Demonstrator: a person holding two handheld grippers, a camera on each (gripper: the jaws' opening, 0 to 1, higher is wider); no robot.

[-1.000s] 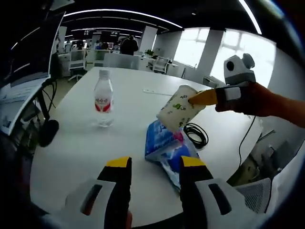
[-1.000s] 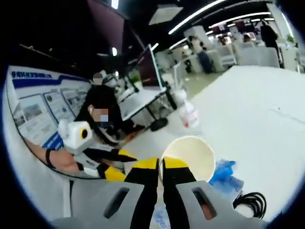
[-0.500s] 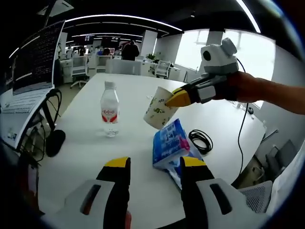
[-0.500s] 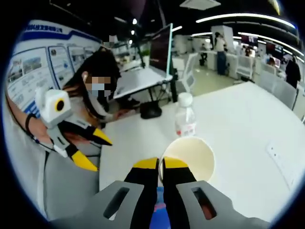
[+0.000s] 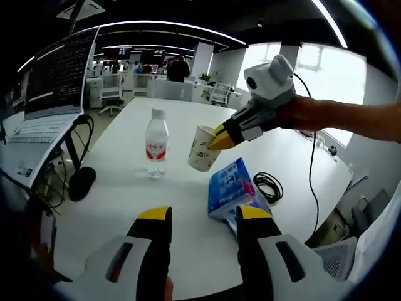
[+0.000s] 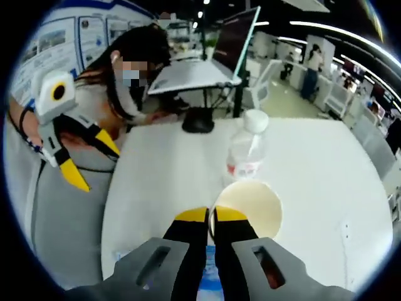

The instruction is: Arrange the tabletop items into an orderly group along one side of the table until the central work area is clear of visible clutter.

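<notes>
White desk carries the clutter. In the left gripper view, the left gripper sits low over the near edge, its 2 yellow-tipped jaws spread apart with nothing between them. Ahead of those jaws and slightly to their right lies a blue packet, and just beyond it a coil of black cable rests on the desk. Further ahead, to the left of the jaws' line, a water bottle with a red label stands upright. Beside it the paper cup hangs tilted, near the bottle but apart from it, whether it touches the desk is hard to tell. The right gripper reaches in from the right and pinches the cup's rim between its yellow tips.

In the right gripper view, the right gripper has its 2 jaws pressed together on the near rim of the paper cup, whose pale open mouth faces the camera. Straight past the cup stands the water bottle. The left gripper shows at the left, jaws spread, with a seated person behind it. A bit of the blue packet peeks below the jaws.
</notes>
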